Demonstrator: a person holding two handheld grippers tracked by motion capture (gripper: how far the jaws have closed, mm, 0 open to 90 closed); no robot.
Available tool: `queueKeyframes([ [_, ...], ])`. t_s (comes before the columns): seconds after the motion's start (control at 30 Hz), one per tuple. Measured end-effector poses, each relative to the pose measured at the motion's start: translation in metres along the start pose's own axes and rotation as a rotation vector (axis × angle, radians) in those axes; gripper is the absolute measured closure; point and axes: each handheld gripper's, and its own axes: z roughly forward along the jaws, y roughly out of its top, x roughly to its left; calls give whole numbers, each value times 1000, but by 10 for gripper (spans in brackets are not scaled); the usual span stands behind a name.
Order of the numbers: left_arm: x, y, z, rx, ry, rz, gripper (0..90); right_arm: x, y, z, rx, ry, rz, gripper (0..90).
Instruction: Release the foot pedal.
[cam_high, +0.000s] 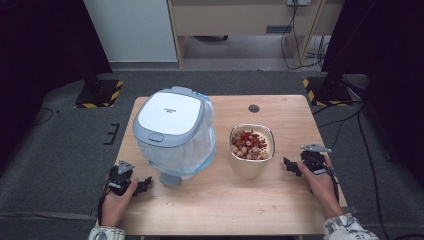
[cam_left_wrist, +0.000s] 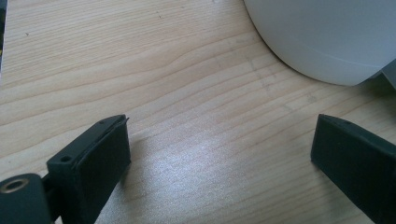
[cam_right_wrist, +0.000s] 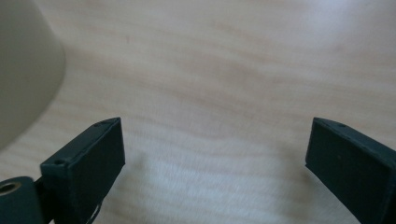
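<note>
High view shows both grippers resting low at the near edge of the wooden table (cam_high: 220, 200), one at each side, with the work between them. I hold the left gripper (cam_high: 142, 184) at the near left corner; its jaws stand wide apart with nothing between them, confirmed in the left gripper view, where bare wood lies between the two black pads (cam_left_wrist: 93, 163) and the white curved base of the bin (cam_left_wrist: 322, 37) sits ahead and to the right. That bin (cam_high: 172, 132), a small lidded waste bin with a grey-rimmed white lid and a clear liner bag hanging over its sides, stands upright on the left half of the table, just beyond and to the right of the left gripper, near but not touching. I hold the right gripper (cam_high: 290, 165) at the right edge; its jaws are likewise spread and empty, and the right gripper view shows the cream wall of the bowl (cam_right_wrist: 23, 70) ahead at the left. The bowl (cam_high: 251, 150), filled with reddish and pale scraps, stands upright just to the left of that gripper, apart from it, and near the bin's right side. I judge the right hand nearer the bowl and the left nearer the bin; the lid must presumably open before the bowl tips leftward. A few crumbs lie on the near wood.
</note>
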Motion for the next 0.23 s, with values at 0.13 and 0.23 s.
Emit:
queueKeyframes([
  [0.13, 0, 0, 0, 0, 0, -1, 36, 3, 0, 3, 56, -3, -16, 33],
  [0.23, 0, 0, 0, 0, 0, -1, 35, 3, -1, 3, 56, -6, -17, 31],
])
